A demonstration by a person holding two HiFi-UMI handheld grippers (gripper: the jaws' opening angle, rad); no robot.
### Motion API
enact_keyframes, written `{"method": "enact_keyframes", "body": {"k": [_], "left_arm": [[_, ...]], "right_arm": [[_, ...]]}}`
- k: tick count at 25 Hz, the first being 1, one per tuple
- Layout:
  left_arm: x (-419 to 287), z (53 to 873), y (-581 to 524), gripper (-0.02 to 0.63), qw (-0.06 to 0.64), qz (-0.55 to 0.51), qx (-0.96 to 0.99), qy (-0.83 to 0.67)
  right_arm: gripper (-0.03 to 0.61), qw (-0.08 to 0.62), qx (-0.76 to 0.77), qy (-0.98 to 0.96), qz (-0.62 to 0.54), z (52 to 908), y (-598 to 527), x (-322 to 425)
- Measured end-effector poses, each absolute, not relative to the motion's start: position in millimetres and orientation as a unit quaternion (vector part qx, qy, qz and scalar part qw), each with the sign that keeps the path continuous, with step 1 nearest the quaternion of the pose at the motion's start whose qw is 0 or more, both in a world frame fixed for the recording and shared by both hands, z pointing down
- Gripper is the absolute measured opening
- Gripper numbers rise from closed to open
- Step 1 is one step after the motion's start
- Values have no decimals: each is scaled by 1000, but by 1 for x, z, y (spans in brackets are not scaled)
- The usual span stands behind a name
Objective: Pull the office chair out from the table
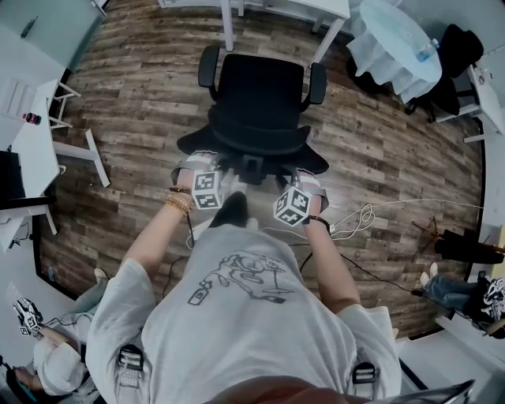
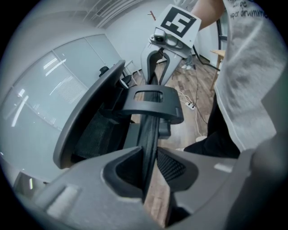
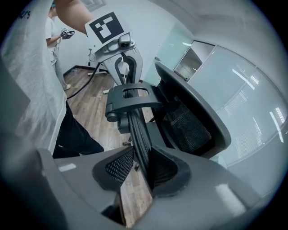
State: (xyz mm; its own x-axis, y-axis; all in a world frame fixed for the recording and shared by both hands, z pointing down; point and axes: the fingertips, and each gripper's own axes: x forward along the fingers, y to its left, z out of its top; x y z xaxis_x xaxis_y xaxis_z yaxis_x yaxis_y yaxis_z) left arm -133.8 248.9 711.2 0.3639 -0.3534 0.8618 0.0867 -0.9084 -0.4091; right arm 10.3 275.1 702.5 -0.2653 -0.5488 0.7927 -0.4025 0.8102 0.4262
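The black office chair [image 1: 260, 87] stands on the wood floor with its seat facing the white table [image 1: 304, 9] at the top of the head view. Both grippers hold the top rim of its backrest [image 1: 252, 146] from behind. My left gripper [image 1: 199, 162] is shut on the rim left of the centre bracket, and the mesh edge [image 2: 150, 134] runs straight between its pads [image 2: 168, 164]. My right gripper [image 1: 308, 180] is shut on the rim to the right, where the same edge [image 3: 137, 130] is pinched between its pads [image 3: 119, 166]. Each gripper shows in the other's view, the right gripper [image 2: 163, 49] and the left gripper [image 3: 122, 60].
A round table with a white cloth [image 1: 394, 43] and a bottle [image 1: 426, 49] stands at the far right. A white desk [image 1: 31, 130] lines the left side. Cables [image 1: 355, 217] lie on the floor to my right. Another person [image 1: 47, 363] sits low at the left.
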Motion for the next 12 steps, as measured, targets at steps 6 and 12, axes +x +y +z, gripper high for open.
{"method": "enact_keyframes", "body": {"k": [6, 12], "left_arm": [[-135, 705, 254, 98, 196, -558, -801, 87], [-137, 709, 252, 107, 186, -561, -799, 112]], "right_arm": [[123, 524, 297, -795, -70, 701, 281, 7], [124, 515, 298, -802, -64, 700, 282, 5]]}}
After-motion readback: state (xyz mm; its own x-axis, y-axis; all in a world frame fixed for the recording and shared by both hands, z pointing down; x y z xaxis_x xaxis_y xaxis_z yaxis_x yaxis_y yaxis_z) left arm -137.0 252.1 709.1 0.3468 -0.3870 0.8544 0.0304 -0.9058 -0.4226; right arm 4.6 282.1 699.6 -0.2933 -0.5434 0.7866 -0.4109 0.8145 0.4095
